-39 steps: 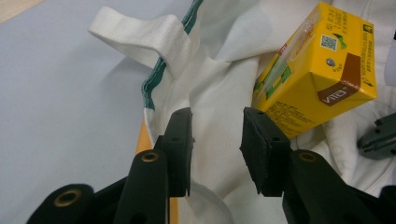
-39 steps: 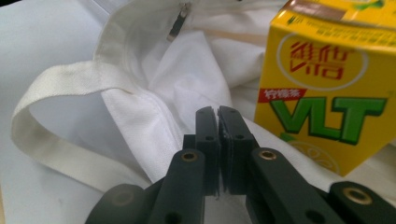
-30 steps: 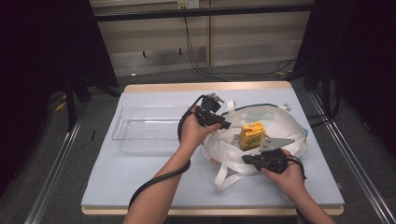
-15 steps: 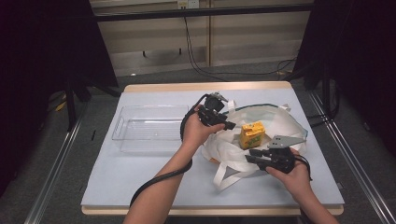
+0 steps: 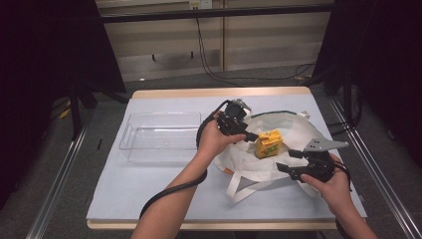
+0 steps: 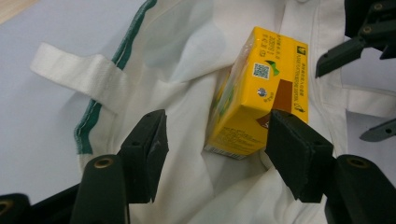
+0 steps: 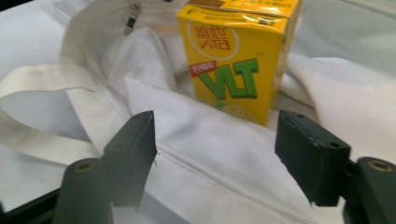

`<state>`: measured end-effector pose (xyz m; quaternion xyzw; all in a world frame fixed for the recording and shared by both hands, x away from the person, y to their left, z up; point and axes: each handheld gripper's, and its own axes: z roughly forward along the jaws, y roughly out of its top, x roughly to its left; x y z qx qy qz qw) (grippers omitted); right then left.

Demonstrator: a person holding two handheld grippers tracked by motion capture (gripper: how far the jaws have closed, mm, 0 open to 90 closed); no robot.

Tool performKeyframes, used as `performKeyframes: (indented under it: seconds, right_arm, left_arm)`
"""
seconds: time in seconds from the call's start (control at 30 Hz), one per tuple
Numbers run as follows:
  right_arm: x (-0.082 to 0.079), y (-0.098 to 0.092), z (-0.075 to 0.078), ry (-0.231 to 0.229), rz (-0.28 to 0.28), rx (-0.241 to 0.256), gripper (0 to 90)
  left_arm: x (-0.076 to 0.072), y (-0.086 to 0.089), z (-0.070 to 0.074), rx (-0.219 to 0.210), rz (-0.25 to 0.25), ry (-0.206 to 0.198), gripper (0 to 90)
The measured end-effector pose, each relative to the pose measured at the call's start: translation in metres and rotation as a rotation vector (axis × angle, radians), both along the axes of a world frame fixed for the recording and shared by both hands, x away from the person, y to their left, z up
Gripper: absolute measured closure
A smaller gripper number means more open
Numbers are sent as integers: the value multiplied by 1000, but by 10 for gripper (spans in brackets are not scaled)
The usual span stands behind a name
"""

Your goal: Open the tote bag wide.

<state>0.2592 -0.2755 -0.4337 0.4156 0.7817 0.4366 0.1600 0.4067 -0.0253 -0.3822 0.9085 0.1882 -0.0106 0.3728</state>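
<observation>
So I held my left gripper (image 6: 212,140) wide around the yellow carton (image 6: 259,93) standing in the white bag (image 5: 293,132), ready to grasp, my right gripper (image 7: 215,149) equally wide nearby.

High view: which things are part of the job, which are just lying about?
In the job:
yellow drink carton, standing on the bag
white cloth bag
left tool, open beside the carton
right tool, open facing the carton

Lying about:
clear plastic tray, apart on the table
</observation>
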Motion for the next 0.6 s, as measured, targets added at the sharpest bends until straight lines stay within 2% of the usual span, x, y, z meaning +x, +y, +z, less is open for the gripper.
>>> performKeyframes:
  seconds: [0.2, 0.27, 0.43, 0.6]
  right_arm:
    - [1, -4, 1, -7, -24, -1, 197]
    - [2, -5, 1, -1, -21, -8, 167]
    - [3, -5, -1, 16, -28, -9, 113]
    - [3, -6, 0, 12, -31, -6, 91]
  left_arm:
    - [-1, -5, 2, 12, -32, -1, 354]
    - [-1, -6, 2, 11, -28, 2, 353]
    - [-3, -12, 3, 29, -55, 1, 344]
    - [-3, -20, 2, 55, -70, 0, 334]
